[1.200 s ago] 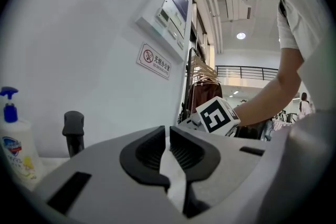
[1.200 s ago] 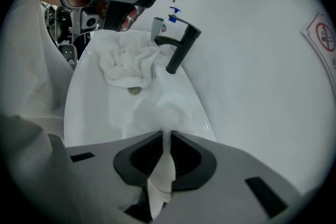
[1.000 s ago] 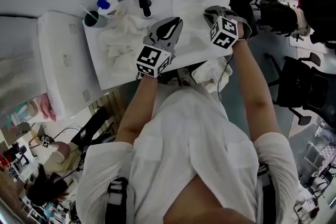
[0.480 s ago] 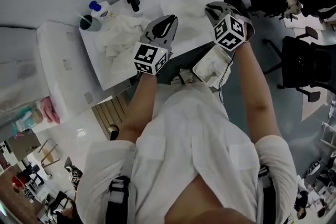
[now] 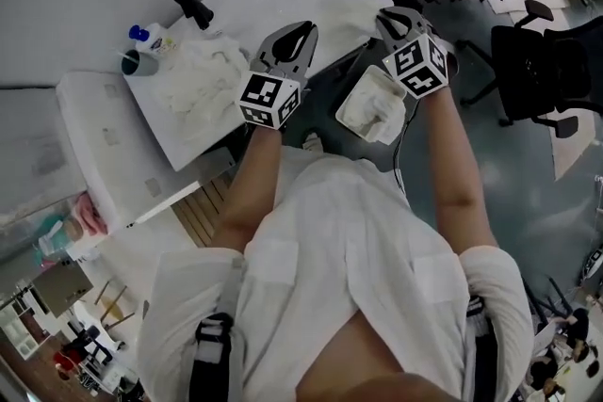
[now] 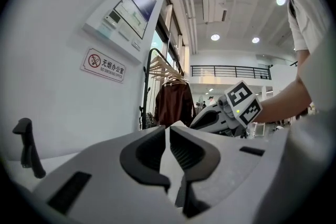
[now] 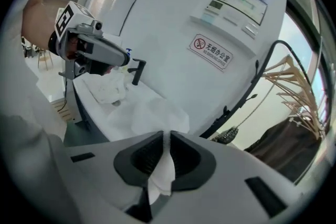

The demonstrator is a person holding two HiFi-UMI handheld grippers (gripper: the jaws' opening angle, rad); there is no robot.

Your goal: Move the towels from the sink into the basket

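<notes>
We record a white short-sleeved shirt (image 5: pixel 349 249) on the person, with a dark strap (image 5: pixel 209 358) near each shoulder. The left gripper (image 6: pixel 168 152) and the right gripper (image 7: pixel 164 157) share one build: pale grey moulded shells with black ribbed pads (image 6: pixel 143 152). Each carries a white cube (image 5: pixel 267 99) printed with black square markers. A thin dark cable (image 5: pixel 399 160) runs beside the right forearm. We note a small lit lamp (image 6: pixel 239 111) on the right gripper's cube.

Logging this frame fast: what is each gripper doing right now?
Left gripper: closed, apparently pinching the white towel.
Right gripper: closed on the white towel.
</notes>
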